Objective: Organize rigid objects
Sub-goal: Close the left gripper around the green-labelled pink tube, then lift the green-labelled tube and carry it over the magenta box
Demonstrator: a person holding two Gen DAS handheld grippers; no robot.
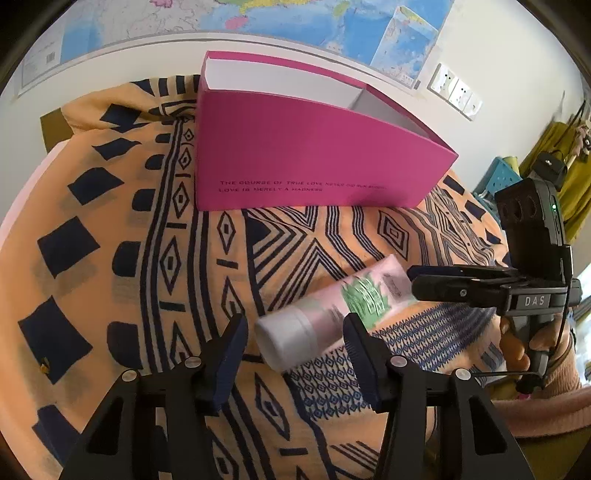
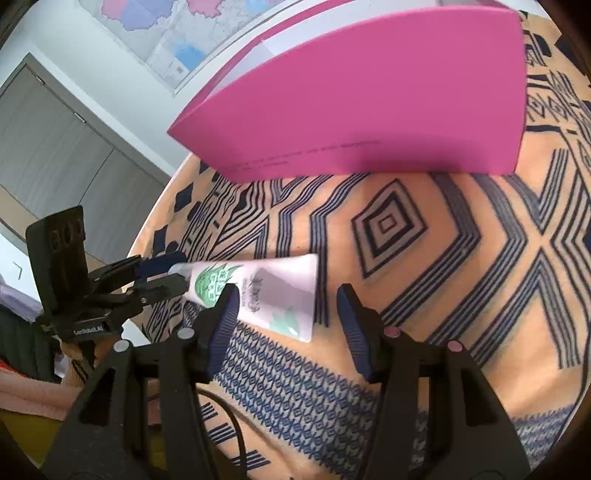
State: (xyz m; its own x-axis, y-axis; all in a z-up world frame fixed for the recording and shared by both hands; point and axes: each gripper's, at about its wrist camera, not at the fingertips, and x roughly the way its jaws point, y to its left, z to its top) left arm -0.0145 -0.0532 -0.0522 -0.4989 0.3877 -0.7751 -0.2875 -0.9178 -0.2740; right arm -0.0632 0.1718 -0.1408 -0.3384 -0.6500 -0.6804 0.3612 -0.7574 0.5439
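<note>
A pale pink tube (image 1: pixel 332 310) with a white cap and green leaf print lies on the patterned cloth (image 1: pixel 129 258). My left gripper (image 1: pixel 295 336) is open, its fingers on either side of the cap end. In the right wrist view the tube (image 2: pixel 266 291) lies flat, its crimped end between the fingers of my open right gripper (image 2: pixel 284 306). The left gripper (image 2: pixel 162 277) shows there around the cap end. An open magenta box (image 1: pixel 314 155) stands behind the tube, its white inside empty as far as seen; it also shows in the right wrist view (image 2: pixel 369 103).
The right gripper (image 1: pixel 436 282) and the hand holding it show at the right of the left wrist view. A wall map (image 1: pixel 258 18) hangs behind. Grey cabinet doors (image 2: pixel 55 147) stand beyond the table's left edge.
</note>
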